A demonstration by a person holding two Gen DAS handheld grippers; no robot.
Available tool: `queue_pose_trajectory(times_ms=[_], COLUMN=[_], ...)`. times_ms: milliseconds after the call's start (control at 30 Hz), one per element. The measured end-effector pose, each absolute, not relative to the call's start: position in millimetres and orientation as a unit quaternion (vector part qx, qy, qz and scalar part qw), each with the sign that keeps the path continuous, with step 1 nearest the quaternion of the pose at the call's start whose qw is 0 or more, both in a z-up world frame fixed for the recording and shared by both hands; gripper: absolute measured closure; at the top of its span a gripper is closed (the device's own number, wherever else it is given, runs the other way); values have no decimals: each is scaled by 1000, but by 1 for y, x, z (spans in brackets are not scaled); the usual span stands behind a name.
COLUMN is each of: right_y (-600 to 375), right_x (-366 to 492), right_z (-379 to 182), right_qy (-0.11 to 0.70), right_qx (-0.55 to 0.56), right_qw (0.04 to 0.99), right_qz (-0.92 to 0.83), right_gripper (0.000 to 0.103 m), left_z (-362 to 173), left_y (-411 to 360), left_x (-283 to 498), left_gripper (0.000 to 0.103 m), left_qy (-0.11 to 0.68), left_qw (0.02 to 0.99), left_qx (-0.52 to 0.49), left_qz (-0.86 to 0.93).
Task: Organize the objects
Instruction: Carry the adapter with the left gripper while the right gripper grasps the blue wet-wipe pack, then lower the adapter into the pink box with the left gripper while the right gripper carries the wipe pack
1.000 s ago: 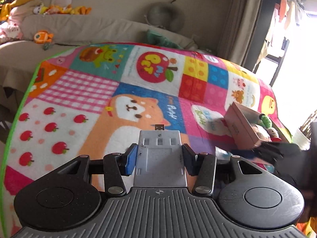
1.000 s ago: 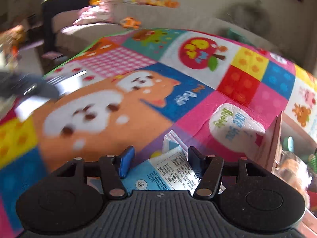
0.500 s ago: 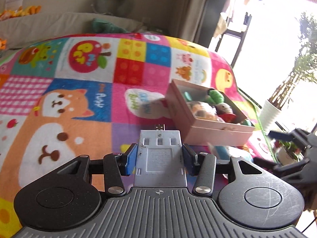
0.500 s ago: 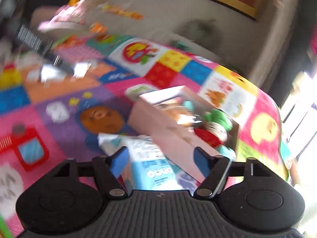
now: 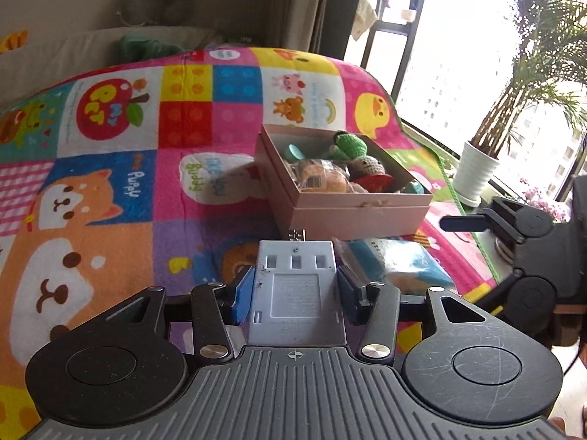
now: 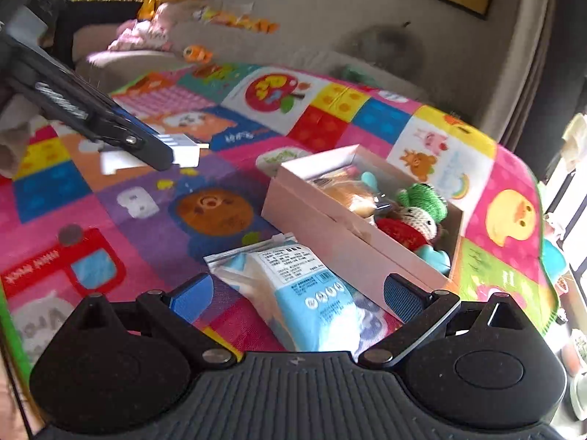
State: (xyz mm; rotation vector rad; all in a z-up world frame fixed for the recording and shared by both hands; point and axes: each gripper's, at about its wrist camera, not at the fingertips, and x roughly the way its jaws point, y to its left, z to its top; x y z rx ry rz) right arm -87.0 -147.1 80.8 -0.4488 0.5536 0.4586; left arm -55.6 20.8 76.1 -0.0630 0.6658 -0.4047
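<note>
Both my grippers swung toward the pink box (image 5: 345, 198), right gripper (image 6: 297, 293) jaws just spread wide around the blue packet (image 6: 304, 293) lying on the mat (image 6: 146, 227), left gripper (image 5: 295, 288) clamped on the grey adapter (image 5: 297, 289).

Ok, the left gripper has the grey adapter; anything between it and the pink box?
Nothing visible blocks it. The grey adapter points at the pink box's near wall over bare mat. The blue packet lies to the right. The box is open.

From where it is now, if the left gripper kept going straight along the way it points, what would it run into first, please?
Most likely the near wall of the pink box. The left gripper is shut on a grey adapter whose plug tip points at that wall, just left of the blue packet. How much gap remains is hard to judge.
</note>
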Motion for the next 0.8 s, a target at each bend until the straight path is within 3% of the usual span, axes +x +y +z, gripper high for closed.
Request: queue_pose_trajectory(times_ms=[167,333,533,567,600,633,667,800], right_y=[-148,-146,-139,-137,-135,-133,-134,-157], right_x=[-49,-80,-54,-48,-44,-41,-40,-55], right_z=[66,77,73,69,65,61,60,78], right_qy=[366,346,358,364,371,378,383,347], right_qx=[-149,-132,-111,-106,-105,-108,-108,-73], right_qw=[895,895,902,901,899,896,893,914], right_qz=[206,248,216,213,208,206,208,198], right_gripper=[4,4,4,7,21,45,51,51], left_z=[73,60,46,47,48,50,53,72], left_y=[27,31,21,19,18,18,18,8], left_x=[-57,-53,-50,-50,-50,-50,-48,-28], left_gripper=[50,50,50,50,50,50,50,50], left_qy=[329,342,357,356,355,353,352,335], left_qw=[923,918,911,911,912,913,914,919], left_qx=[-30,-39,-37,-32,-26,-23,-21,-19], left_qz=[-195,-196,-204,-204,-203,-202,-202,-207])
